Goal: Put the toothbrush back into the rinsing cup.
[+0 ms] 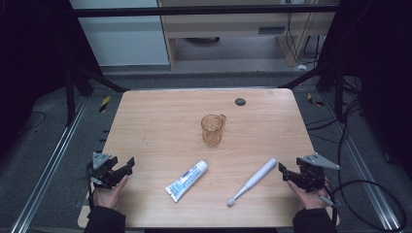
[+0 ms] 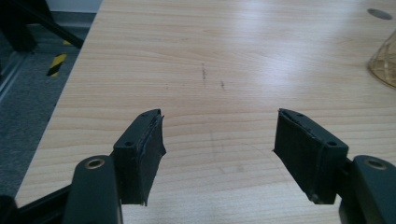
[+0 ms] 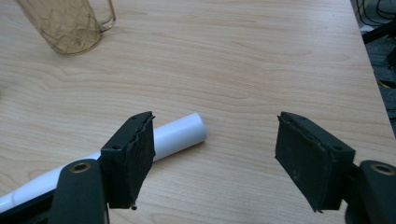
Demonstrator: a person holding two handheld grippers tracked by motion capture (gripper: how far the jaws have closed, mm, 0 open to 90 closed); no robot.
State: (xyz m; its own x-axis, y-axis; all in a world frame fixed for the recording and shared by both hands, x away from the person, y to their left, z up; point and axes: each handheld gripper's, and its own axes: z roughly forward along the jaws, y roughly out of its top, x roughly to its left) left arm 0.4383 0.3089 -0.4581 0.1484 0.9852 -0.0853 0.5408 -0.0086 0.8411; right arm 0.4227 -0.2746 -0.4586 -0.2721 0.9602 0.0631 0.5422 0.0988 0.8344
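Note:
An amber glass mug (image 1: 213, 129) stands upright near the middle of the wooden table (image 1: 160, 126); its base shows in the left gripper view (image 2: 385, 65) and its body in the right gripper view (image 3: 70, 23). A white toothpaste tube (image 1: 186, 180) lies flat in front of it. To its right lies a white electric toothbrush (image 1: 252, 181), its handle end (image 3: 180, 134) just behind my right gripper's left jaw. My left gripper (image 1: 127, 166) is open at the table's left edge over bare wood (image 2: 219, 135). My right gripper (image 1: 283, 171) is open at the right edge, holding nothing (image 3: 215, 140).
A dark round cable grommet (image 1: 240, 102) sits at the table's far edge, also seen in the left gripper view (image 2: 379, 13). Black frame struts (image 1: 97, 80) flank the far corners. Cables (image 1: 359, 184) lie on the floor to the right.

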